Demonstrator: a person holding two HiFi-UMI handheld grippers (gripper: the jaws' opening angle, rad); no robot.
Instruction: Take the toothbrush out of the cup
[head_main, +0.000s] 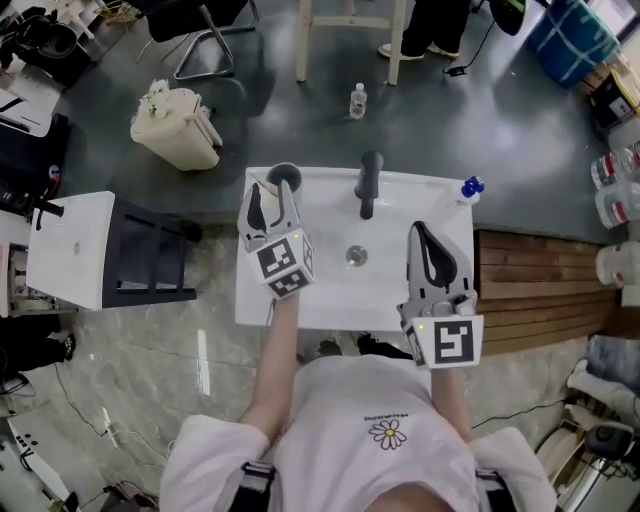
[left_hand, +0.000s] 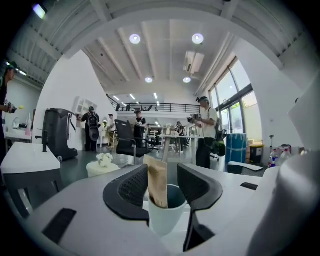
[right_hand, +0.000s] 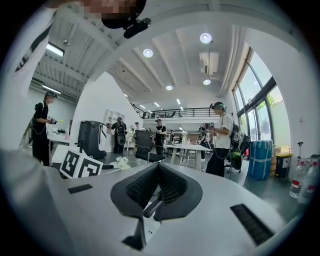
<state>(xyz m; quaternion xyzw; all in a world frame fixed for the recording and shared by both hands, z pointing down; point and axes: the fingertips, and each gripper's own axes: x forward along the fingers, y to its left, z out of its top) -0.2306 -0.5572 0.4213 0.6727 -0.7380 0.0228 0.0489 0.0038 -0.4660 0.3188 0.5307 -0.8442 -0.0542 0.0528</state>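
Half the toothbrush (left_hand: 157, 182) hides in cup (left_hand: 164, 221); left gripper (left_hand: 163, 174) gapes empty, right gripper (right_hand: 157, 167) closed.

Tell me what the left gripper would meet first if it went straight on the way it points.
Likely the brown toothbrush standing in the cup, right between the left gripper's open jaws; depth is unclear.

Open lab hall, freestanding washbasin (head_main: 330, 305), office chair (left_hand: 128, 140), work table (right_hand: 193, 147), mezzanine railing (left_hand: 155, 106), ceiling spotlights (left_hand: 135, 38)
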